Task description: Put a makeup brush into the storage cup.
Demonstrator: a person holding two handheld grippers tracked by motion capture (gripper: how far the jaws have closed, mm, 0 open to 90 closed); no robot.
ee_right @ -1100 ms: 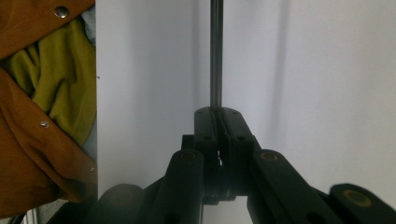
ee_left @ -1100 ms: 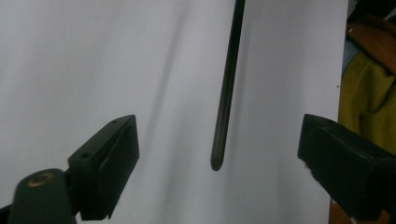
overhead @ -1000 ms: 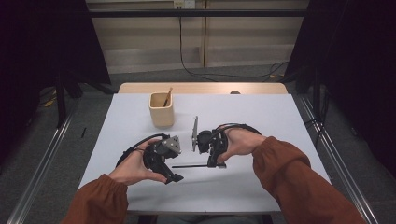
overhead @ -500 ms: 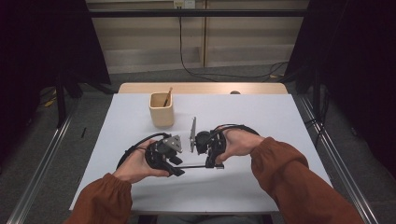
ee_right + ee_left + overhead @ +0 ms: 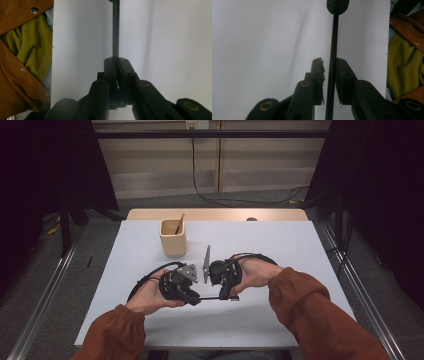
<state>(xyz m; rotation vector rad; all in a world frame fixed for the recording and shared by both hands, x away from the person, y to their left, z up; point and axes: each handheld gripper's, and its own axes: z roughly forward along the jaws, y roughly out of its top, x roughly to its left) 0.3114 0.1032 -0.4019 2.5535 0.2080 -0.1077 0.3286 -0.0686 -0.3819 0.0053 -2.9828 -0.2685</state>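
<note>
Step in hand looks like a two-handed grip on a thin black rod (image 5: pixel 210 298), held level just above the white table (image 5: pixel 300 250), near the front-middle & well short of the wooden cup (image 5: pixel 173 237) w/ a stick in it. The right gripper (image 5: pixel 226 296) is clamped tight on one end of the rod, while the left gripper (image 5: pixel 196 299) has just been closing round the other end, its jaws flanking the rod w/ the pads about touching it. Next move prob. calls for the left grip to firm up before either hand pulls, twists or lets go; keep both ends in line so the rod doesn't slip.
</note>
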